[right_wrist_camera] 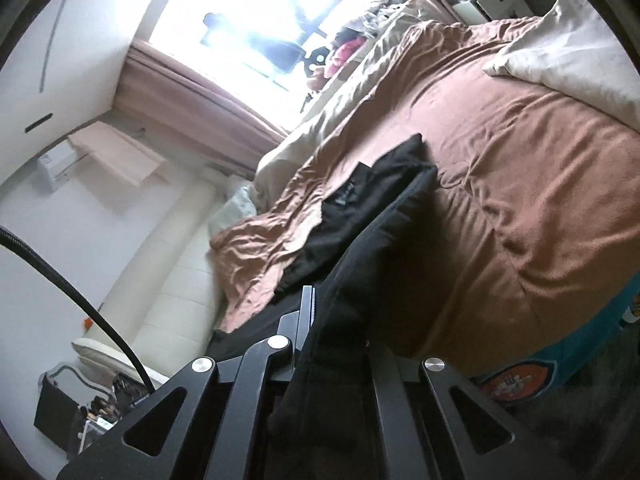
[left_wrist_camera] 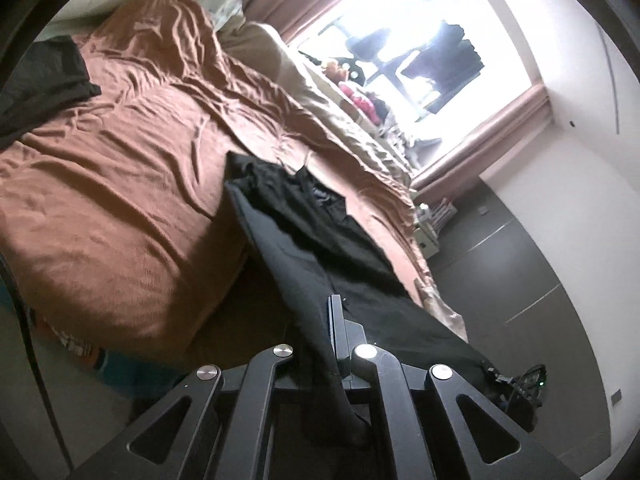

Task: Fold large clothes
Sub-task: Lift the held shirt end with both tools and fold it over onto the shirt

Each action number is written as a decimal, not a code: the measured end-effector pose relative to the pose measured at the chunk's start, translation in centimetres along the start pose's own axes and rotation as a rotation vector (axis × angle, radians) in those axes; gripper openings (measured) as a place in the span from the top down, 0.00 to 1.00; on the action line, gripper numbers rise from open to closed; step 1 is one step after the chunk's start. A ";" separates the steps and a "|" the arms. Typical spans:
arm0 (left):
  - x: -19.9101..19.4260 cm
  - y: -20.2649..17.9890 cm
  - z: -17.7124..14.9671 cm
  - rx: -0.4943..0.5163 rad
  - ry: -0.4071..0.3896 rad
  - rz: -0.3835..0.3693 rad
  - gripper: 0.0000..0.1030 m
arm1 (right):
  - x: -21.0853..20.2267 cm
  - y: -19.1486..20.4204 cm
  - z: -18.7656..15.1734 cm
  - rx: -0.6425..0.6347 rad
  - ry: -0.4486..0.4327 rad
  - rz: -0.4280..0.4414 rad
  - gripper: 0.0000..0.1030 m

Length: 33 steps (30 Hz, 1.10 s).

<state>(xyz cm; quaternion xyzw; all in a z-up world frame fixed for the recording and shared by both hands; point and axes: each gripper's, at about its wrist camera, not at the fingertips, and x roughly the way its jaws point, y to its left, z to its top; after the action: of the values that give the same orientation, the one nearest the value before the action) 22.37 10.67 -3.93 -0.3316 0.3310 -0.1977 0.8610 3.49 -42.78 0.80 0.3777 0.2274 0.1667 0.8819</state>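
Note:
A large black garment (left_wrist_camera: 320,224) hangs stretched from the brown bed up into my left gripper (left_wrist_camera: 334,320), which is shut on its edge. In the right wrist view the same black garment (right_wrist_camera: 380,208) runs from the bedspread into my right gripper (right_wrist_camera: 316,312), also shut on the cloth. Folds of fabric drape down between the fingers of each gripper and hide the pads. The garment's far part lies crumpled on the bed. The other gripper (left_wrist_camera: 524,380) shows at the lower right of the left wrist view, at the garment's far corner.
The bed has a wrinkled brown cover (left_wrist_camera: 120,184) and a cream duvet (right_wrist_camera: 568,56). Another dark garment (left_wrist_camera: 44,80) lies at the bed's far left. A bright window (left_wrist_camera: 420,40) with pink curtains sits behind. A black cable (right_wrist_camera: 80,300) crosses the right view.

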 end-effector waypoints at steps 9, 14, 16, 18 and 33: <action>-6.0 -1.9 -3.7 0.035 -0.064 -0.030 0.98 | -6.2 -0.4 -3.2 -0.021 -0.055 0.046 1.00; -8.3 -2.8 -5.4 0.046 -0.092 -0.051 0.98 | -7.9 -0.7 -4.2 -0.042 -0.057 0.063 1.00; -9.2 -3.1 -5.8 0.052 -0.111 -0.057 0.98 | -8.8 -0.4 -4.6 -0.052 -0.063 0.066 1.00; -10.0 -3.0 -5.9 0.048 -0.134 -0.065 0.98 | -9.5 -0.3 -4.8 -0.064 -0.073 0.075 1.00; -6.9 -3.7 -0.6 0.084 -0.144 -0.052 0.97 | -5.2 -0.5 -1.2 -0.093 -0.087 0.083 1.00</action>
<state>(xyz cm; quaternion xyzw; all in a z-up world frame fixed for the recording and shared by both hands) 16.63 11.65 1.33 -0.3170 0.2511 -0.2095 0.8903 -1.48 -44.83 1.18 0.3525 0.1650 0.1969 0.8999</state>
